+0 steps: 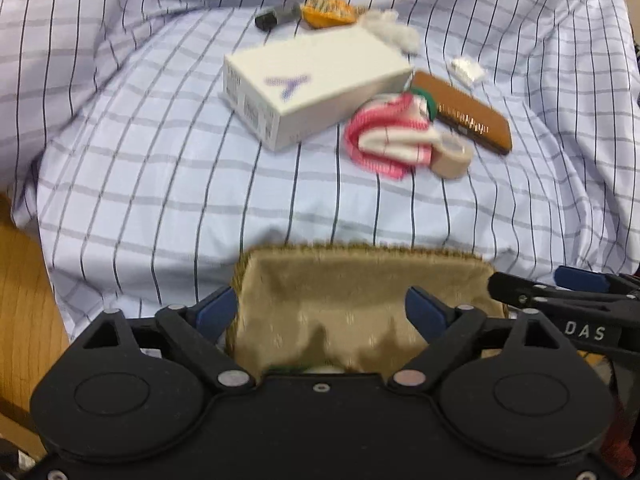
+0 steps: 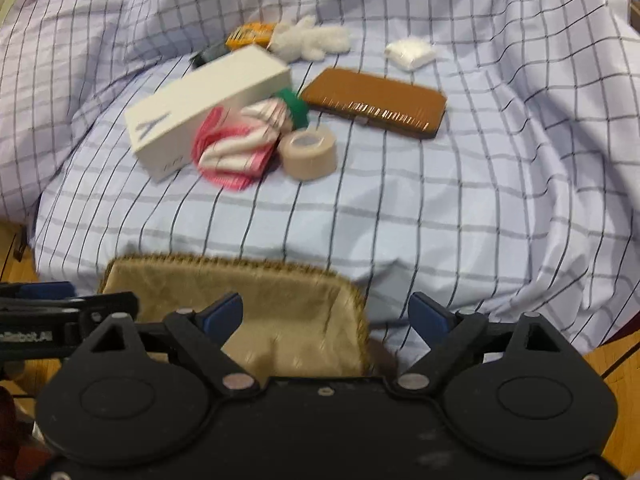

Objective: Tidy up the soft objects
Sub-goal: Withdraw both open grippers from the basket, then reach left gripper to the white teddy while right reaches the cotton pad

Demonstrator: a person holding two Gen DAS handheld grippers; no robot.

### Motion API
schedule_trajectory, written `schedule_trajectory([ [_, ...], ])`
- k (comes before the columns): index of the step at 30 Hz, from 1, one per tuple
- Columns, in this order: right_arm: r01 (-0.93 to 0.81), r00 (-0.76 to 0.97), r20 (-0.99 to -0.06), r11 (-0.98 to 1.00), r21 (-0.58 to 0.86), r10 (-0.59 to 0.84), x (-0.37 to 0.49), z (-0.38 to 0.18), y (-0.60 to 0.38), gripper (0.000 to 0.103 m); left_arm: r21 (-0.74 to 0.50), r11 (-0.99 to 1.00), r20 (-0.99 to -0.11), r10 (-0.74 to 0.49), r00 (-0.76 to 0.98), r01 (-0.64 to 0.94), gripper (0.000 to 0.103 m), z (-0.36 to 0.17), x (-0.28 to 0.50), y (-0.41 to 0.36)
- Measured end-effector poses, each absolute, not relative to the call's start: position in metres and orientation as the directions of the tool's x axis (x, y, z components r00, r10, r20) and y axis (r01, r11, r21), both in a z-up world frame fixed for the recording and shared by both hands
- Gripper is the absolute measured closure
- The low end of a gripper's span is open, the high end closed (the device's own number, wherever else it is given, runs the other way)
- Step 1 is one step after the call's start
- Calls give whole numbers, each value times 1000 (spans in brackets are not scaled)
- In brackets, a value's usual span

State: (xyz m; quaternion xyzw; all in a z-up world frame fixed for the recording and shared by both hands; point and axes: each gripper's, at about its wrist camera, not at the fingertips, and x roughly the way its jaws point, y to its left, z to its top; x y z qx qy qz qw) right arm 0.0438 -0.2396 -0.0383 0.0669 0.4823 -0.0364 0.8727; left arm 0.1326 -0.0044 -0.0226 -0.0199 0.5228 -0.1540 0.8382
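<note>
A tan fringed cloth lies folded on the near edge of the checked sheet, and the right wrist view shows it too. My left gripper hovers over the cloth's left part, jaws wide. Its blue pads are not pressing the fabric. My right gripper stands open across the cloth's right edge. A pink and white striped sock bundle with a green band lies further back, beside a white box. Behind the box is a white plush toy.
A beige tape roll, a brown flat case, a small white packet, an orange pack and a dark object lie on the sheet. Wooden floor shows at the left.
</note>
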Motion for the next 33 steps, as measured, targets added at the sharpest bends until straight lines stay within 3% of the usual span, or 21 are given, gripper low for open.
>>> schedule_trajectory([
  [20,247,668,-738,964,101,-94,135,-8,-291,4,-195,942,-782,-318,536,274,11,11,229,-40],
  [33,318,696,-700,943,101,-160,197,-26,-304,1,-186,929,-695,-355,625,320,11,19,316,-86],
])
